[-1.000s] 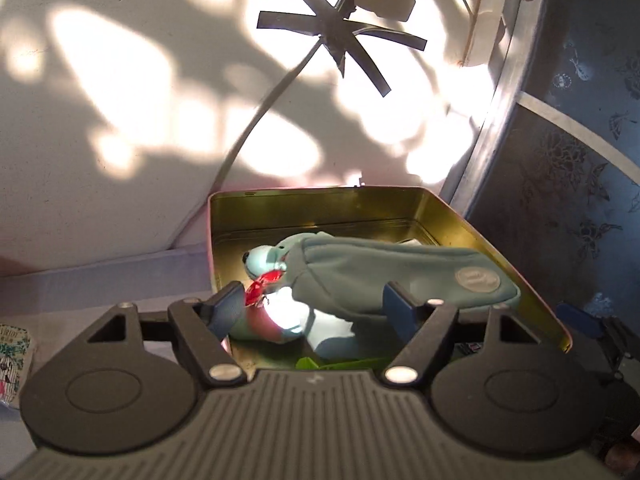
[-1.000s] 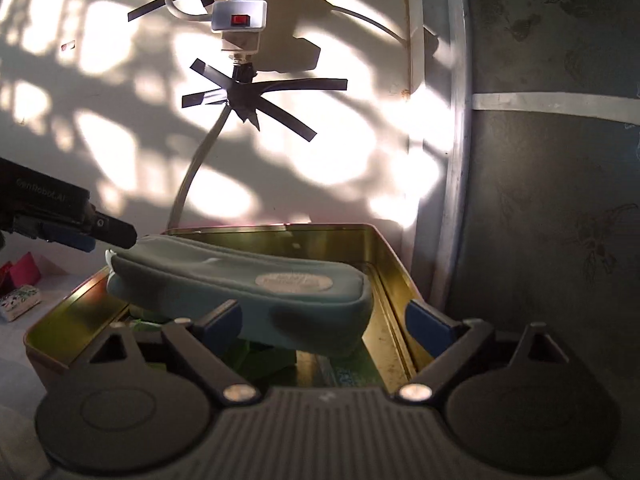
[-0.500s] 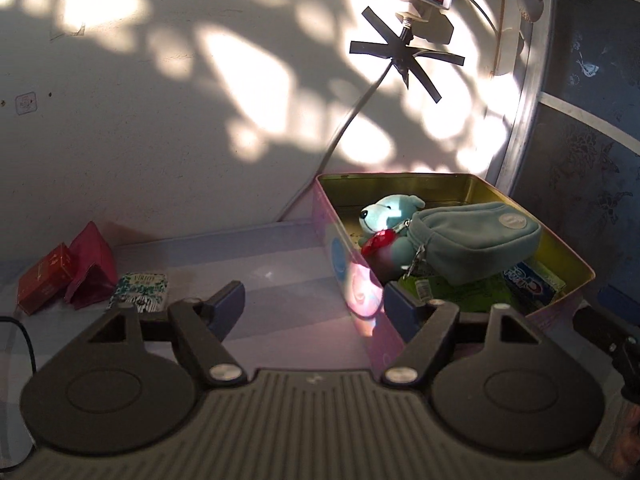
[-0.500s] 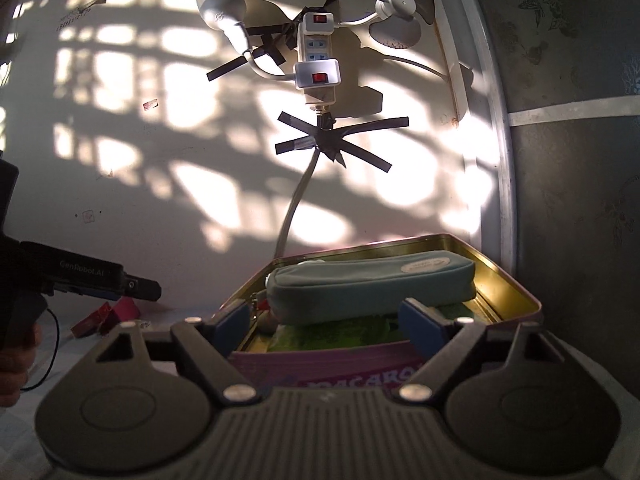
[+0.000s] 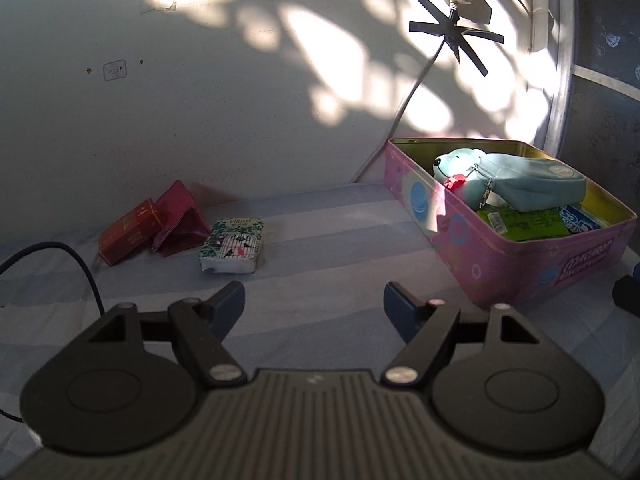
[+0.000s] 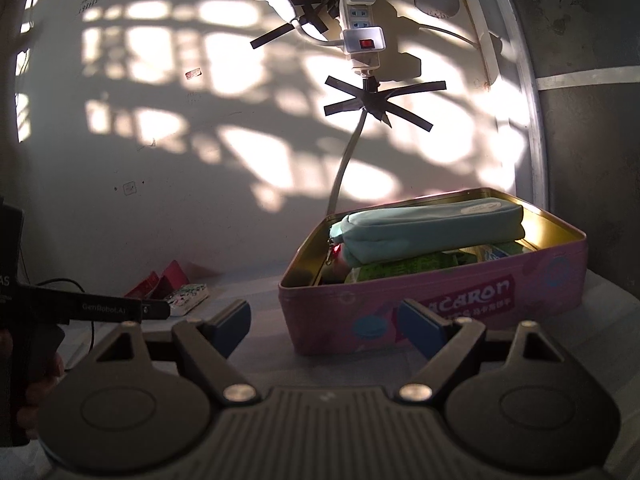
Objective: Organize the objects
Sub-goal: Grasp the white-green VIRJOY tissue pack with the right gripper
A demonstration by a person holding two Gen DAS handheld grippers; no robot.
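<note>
Change since earlier frame: both of your grippers have drawn back from the tin; the pencil pouch that filled both views a second ago now lies inside it, and the loose items on the left have come into sight.
Left gripper [image 5: 314, 306]: jaws apart, nothing between them, pointing down over bare striped cloth [image 5: 320, 248].
Right gripper [image 6: 324, 320]: jaws apart and closing slightly, nothing between them; the tin's near wall shows beyond the fingers, apart from them.
Tin [image 5: 508, 268]: pink macaron tin, open, set at the right against the wall.
Tin contents: light-blue pencil pouch [image 5: 536, 186] on top, a pale-blue plush toy [image 5: 456, 162] at its zipper end, a green packet [image 5: 524, 222] and a blue-labelled packet beneath.
Items not yet stowed: tissue pack [image 5: 234, 246], dark-red wallet [image 5: 180, 220] and red carton [image 5: 130, 232], grouped near the wall, well apart from the tin.
Likely next target: the tissue pack, nearest your left gripper.
Handling, tissue pack: probably light and soft, with a slick wrapper; take it across the short sides, mid-length, so it compresses without slipping.
Handling, wallet: looks folded and tented; pinch the fold, as the flaps may splay.
Handling, carton: appears stiff and light; grip its flat long faces gently.
Hazard: black cable [image 5: 80, 264] lying left of the carton.
</note>
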